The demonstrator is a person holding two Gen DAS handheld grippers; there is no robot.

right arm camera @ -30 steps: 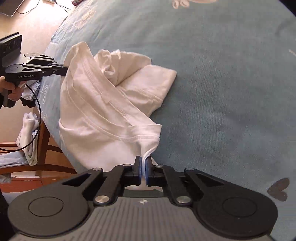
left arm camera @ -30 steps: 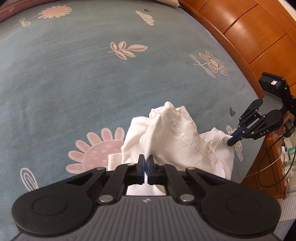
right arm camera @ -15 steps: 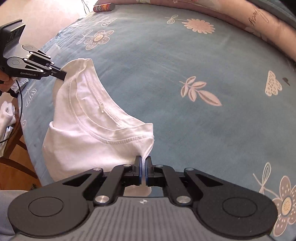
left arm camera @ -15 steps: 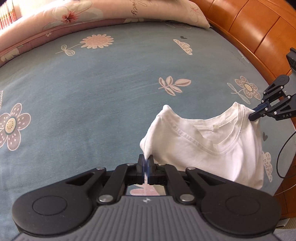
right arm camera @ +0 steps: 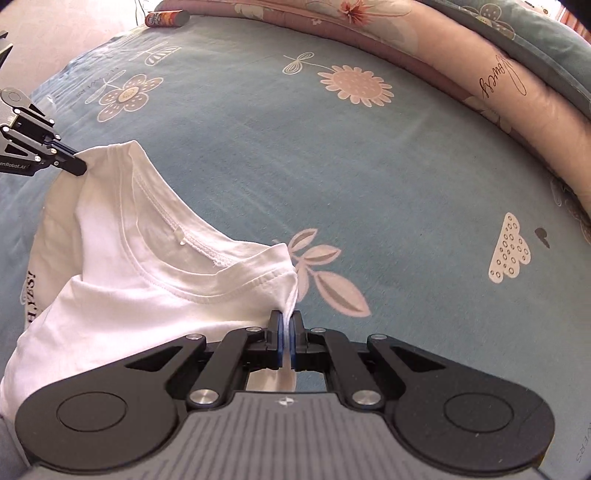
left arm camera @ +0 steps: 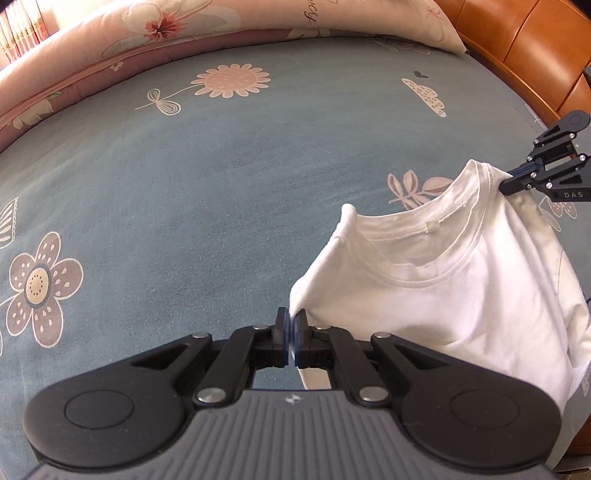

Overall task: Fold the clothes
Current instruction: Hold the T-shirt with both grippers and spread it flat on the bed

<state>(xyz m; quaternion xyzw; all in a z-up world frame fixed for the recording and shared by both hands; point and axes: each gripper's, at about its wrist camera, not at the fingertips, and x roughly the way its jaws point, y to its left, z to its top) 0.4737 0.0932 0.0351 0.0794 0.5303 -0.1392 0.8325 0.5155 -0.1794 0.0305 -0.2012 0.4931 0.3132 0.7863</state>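
- Left wrist view shows the left tongs (left arm camera: 294,325) clamped on one shoulder corner of a white T-shirt (left arm camera: 443,295); a thin fold of cloth sits between the blue pads.
- Farther right in that view, the right tongs (left arm camera: 504,184) pinch the other shoulder beside the collar, so the T-shirt hangs stretched between the two pairs of tongs above the bed.
- Right wrist view gives the mirror picture: the right tongs (right arm camera: 286,325) are closed on a white shoulder corner, and the left tongs (right arm camera: 79,168) grip the far shoulder at the left edge.
- No containers show in either view.
- Soft knit cotton makes up the T-shirt (right arm camera: 147,295), with a ribbed round neckline, double stitching and a small white tag inside the collar; dark lettering shows on its left side in the right wrist view, too bent to read.
- Matte black linkages with silver rivets form the tongs, above a ribbed grey body.
- Bedsheet (left arm camera: 184,203) is teal, printed with pink flowers, leaves and clouds.
- Pink floral quilt (left arm camera: 166,33) lies rolled along the far edge.
- Glossy orange-brown wooden bed frame (left arm camera: 535,40) curves at the upper right.
- A small cylindrical can (right arm camera: 168,18) lies at the far corner of the bed.
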